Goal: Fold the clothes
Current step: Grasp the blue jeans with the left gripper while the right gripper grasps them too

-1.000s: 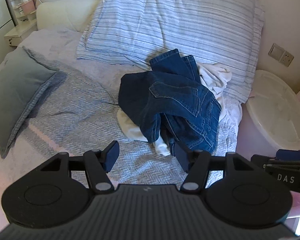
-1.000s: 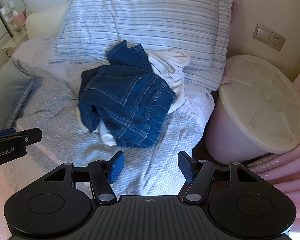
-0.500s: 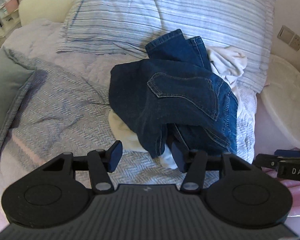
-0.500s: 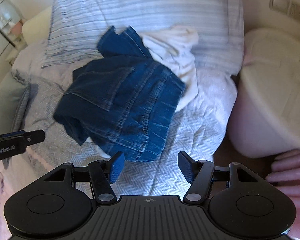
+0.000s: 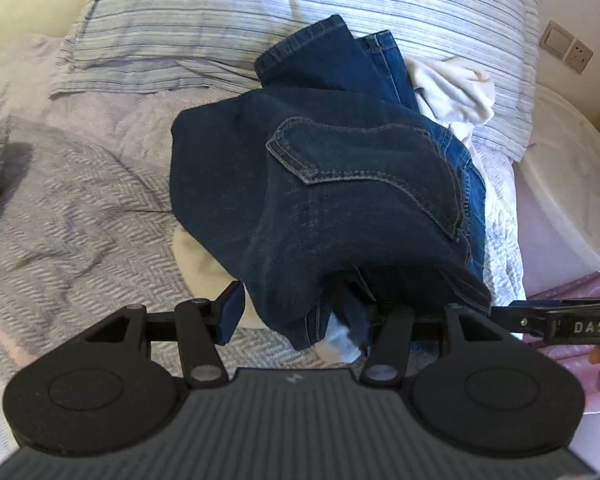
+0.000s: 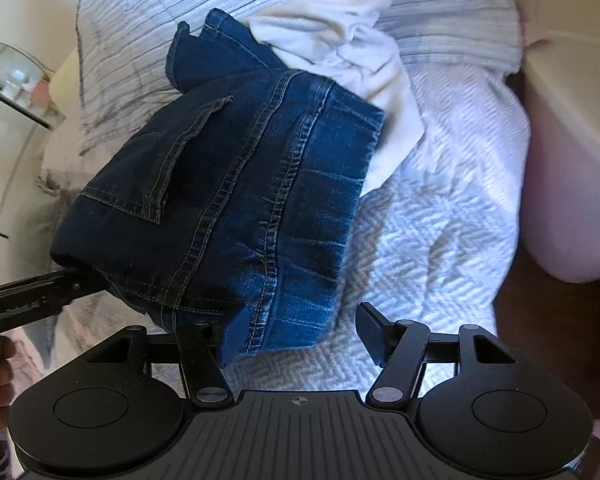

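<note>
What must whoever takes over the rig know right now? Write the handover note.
Left gripper: open, jaws just closed a little, the jeans' near fold between them, not pinched.
Right gripper: open, jaws just widened, the jeans' hem corner at its left finger, not gripped.
Things: jeans crumpled on the bedspread over a white garment, against the striped pillow.
Done: nothing folded.
Left: grip the jeans, spread flat, fold; then the white garment.

In the left wrist view the letters "DAS" stand in white on the black side of the right gripper [image 5: 572, 322] at the right edge, while the white lettering on the left gripper [image 6: 24, 304] in the right wrist view is too blurred to read.
</note>
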`<state>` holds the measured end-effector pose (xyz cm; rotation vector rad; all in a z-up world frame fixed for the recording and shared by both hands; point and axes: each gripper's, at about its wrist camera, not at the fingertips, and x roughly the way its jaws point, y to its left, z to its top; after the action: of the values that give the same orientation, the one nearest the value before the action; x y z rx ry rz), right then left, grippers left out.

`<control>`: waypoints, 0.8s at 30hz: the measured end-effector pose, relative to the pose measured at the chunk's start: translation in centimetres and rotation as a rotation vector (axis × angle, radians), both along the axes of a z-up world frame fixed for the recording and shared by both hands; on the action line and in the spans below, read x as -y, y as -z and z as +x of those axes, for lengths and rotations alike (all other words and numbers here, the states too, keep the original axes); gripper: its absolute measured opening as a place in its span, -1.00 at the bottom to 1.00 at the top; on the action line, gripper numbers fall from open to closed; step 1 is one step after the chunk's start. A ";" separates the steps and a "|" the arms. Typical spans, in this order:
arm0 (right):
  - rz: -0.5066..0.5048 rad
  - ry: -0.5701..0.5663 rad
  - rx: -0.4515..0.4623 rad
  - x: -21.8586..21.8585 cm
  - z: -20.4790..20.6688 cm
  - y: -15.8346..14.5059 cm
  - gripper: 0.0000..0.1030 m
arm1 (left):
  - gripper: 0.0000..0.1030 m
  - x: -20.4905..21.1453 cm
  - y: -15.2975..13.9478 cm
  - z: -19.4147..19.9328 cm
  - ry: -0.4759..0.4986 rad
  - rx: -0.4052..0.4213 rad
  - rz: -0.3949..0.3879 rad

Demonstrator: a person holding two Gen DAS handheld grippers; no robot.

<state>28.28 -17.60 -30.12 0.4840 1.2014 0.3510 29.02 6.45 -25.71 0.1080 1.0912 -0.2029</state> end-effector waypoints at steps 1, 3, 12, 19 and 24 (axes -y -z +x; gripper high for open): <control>0.034 0.012 -0.004 0.3 0.0 0.5 0.35 | -0.02 -0.1 0.4 0.1 0.001 0.001 -0.004; 0.127 0.092 -0.004 1.4 -0.1 1.8 0.55 | -0.04 -0.4 1.2 0.3 -0.005 0.005 -0.012; 0.405 0.167 -0.091 1.5 2.1 3.7 -0.13 | -0.72 -1.0 0.6 0.0 -0.050 0.085 -0.047; 0.423 0.111 0.048 2.9 1.2 -3.8 -0.63 | -0.81 -2.3 -4.4 -1.3 -0.120 0.210 -0.079; 0.458 0.011 0.260 2.2 0.1 -12.4 -0.84 | -0.86 -4.9 -10.2 -4.1 -0.242 0.333 -0.150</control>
<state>28.41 -19.80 -17.75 0.8133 0.8628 0.6657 24.96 11.31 -15.51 -0.1216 0.7464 -0.0460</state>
